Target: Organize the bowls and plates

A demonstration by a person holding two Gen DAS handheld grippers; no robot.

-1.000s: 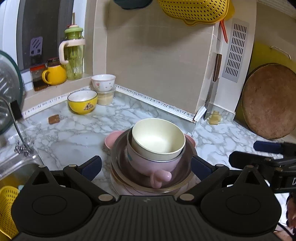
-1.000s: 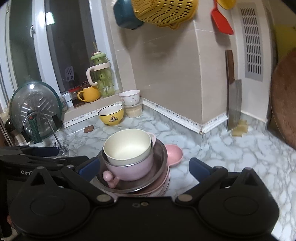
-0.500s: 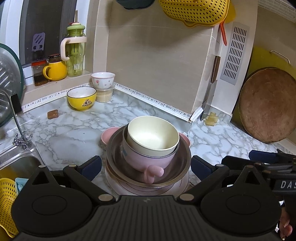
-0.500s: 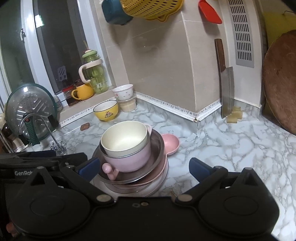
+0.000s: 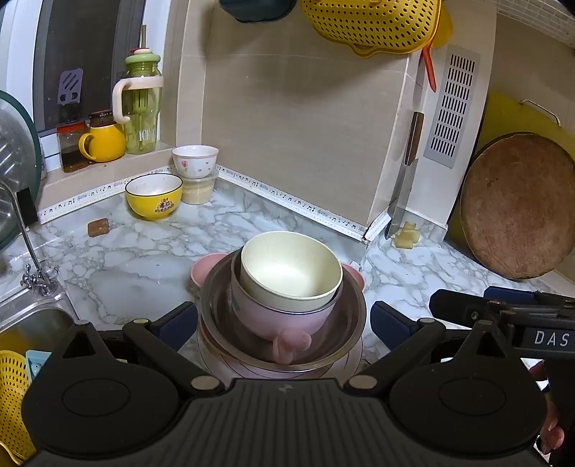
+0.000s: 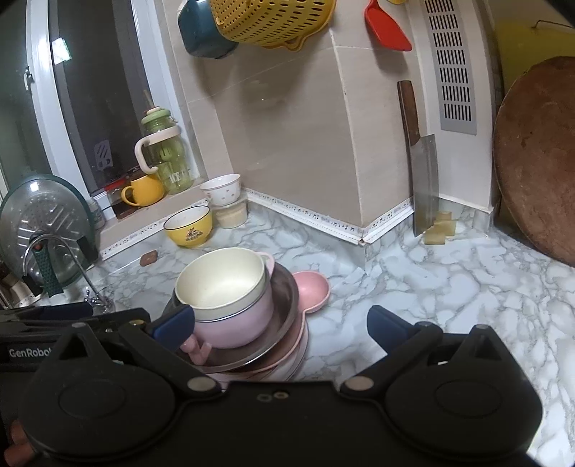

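A stack stands on the marble counter: a cream bowl [image 5: 289, 267] in a pink handled bowl [image 5: 284, 316], inside a steel bowl [image 5: 345, 323], on pink plates [image 5: 248, 370]. My left gripper [image 5: 284, 319] is open, its fingers on either side of the stack. My right gripper [image 6: 276, 327] is open, to the right of the stack; its left finger is close to the pink bowl [image 6: 237, 323]. The cream bowl [image 6: 219, 280] and steel bowl [image 6: 284, 298] show there too. A yellow bowl [image 5: 153, 195] and a white bowl [image 5: 194, 160] on a tub stand at the back.
A sink with a tap [image 5: 32, 258] lies at the left. A cleaver [image 5: 404, 190] and a round wooden board [image 5: 514, 206] lean on the right wall. A green jug [image 5: 140, 104] and yellow mug [image 5: 104, 142] stand on the sill. A yellow colander [image 5: 370, 25] hangs overhead.
Both grippers have drawn back and risen a little from the stack, so it sits lower and nearer in view. The stack itself has not moved.
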